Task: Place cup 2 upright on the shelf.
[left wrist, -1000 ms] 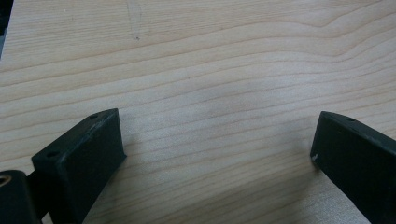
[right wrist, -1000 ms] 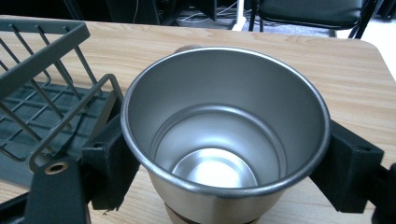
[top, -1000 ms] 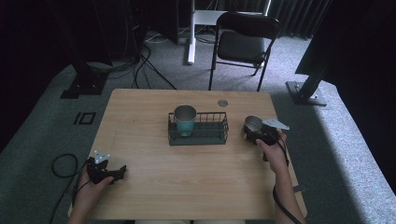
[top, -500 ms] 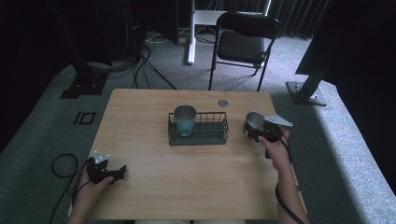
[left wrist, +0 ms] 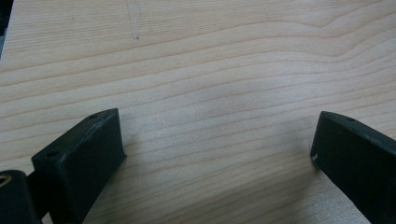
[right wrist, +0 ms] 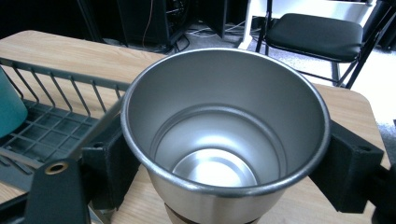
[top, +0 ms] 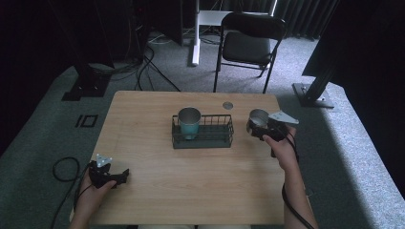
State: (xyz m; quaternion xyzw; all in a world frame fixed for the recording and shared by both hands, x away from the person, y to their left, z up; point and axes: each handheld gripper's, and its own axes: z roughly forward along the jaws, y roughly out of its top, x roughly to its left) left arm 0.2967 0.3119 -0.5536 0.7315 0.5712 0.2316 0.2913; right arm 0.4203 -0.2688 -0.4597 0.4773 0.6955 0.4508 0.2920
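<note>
Steel cup [right wrist: 224,140]: brushed metal, satin sheen (brighter at base). Table [left wrist: 210,70]: pale wood, smooth, visible grain. Rack [right wrist: 51,116]: thin wire, dark matt coating.

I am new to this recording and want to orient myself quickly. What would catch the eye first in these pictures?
First the steel cup, upright and open, clamped between the jaws of the right gripper at the table's right side. Next the wire rack at the middle of the table, with a teal cup standing in its left end. The left gripper rests open on the bare wood near the front left corner.
</note>
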